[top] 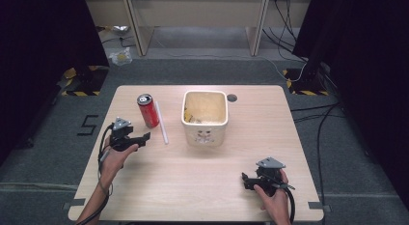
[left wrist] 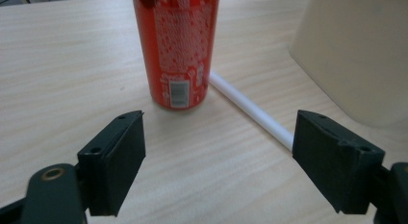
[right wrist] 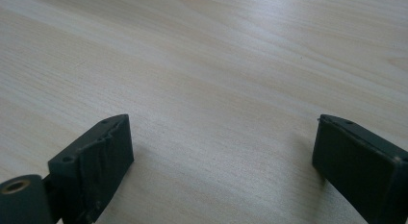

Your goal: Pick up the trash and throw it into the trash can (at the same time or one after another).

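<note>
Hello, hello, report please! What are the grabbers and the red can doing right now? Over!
Left gripper open, facing red soda can. Can upright, untouched; white straw beside it. Right gripper open, empty.

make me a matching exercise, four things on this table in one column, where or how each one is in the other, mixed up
Things:
1. red drink can
2. thin white plastic straw
3. cream square plastic bin
4. right tool

Descriptions:
A. lying flat between the can and the bin
B. jaws open over bare wood near the front right of the wooden table
C. standing upright ahead of the left tool
D. open-topped, at the table's middle

Pairs: 1-C, 2-A, 3-D, 4-B
</note>
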{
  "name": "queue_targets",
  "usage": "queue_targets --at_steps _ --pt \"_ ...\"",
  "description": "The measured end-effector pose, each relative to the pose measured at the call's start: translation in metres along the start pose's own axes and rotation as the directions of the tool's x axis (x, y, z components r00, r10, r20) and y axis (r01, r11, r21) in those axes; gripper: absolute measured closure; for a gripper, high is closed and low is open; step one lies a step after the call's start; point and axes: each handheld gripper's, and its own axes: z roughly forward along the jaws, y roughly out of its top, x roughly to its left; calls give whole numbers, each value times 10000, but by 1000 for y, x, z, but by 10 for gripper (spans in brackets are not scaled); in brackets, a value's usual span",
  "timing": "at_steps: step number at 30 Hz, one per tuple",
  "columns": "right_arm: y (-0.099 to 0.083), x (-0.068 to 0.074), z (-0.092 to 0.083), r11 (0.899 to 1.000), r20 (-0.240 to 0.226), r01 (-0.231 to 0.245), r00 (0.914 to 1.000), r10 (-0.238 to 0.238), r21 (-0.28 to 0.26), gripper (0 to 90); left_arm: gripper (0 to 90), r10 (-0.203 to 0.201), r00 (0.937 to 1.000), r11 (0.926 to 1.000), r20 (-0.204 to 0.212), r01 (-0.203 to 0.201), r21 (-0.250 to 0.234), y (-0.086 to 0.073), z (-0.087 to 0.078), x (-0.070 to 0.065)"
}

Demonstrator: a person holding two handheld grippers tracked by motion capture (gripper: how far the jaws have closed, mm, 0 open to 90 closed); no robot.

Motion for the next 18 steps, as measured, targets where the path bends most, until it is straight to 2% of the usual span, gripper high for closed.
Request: queue_targets --at_steps 18 --pt "0 0 0 10000 1 3 10000 -3 -3 73 190 41 9997 10000 -250 -43 -82 26 29 4"
